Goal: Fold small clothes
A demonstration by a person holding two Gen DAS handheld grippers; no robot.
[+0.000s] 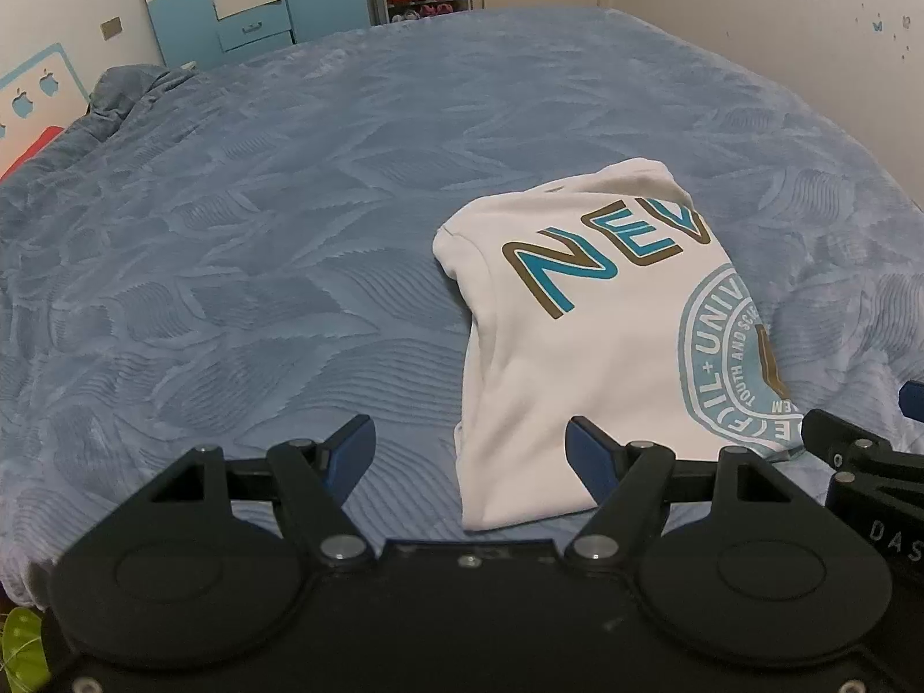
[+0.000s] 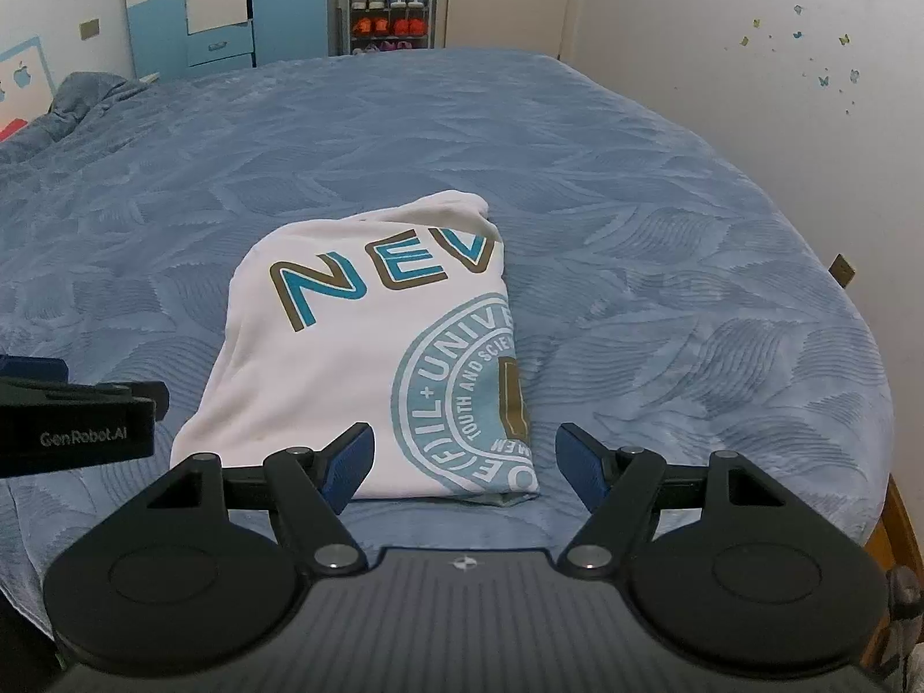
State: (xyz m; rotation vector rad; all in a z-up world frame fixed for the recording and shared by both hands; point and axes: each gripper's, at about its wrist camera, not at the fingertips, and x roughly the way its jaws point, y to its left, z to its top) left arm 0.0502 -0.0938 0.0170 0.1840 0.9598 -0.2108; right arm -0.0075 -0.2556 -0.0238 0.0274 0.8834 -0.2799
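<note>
The white T-shirt (image 2: 358,369) is lying folded lengthwise on the blue bedspread (image 1: 231,265), its printed front facing up and its hem end nearest us. We are holding the left tool (image 1: 470,453) with its jaws spread wide and empty, hovering just off the shirt's near left edge, its right finger over the cloth and its left finger over bare bedspread. We are holding the right tool (image 2: 465,462) likewise open and gripping nothing, straddling the shirt's near right corner. We are judging that the lengthwise fold is done and the crosswise fold is pending; the next move is calling for both tools to pinch the near hem corners and carry them toward the collar end. The bedspread is offering wide open room left and beyond; the bed's right edge (image 2: 866,404) is lying closer.
</note>
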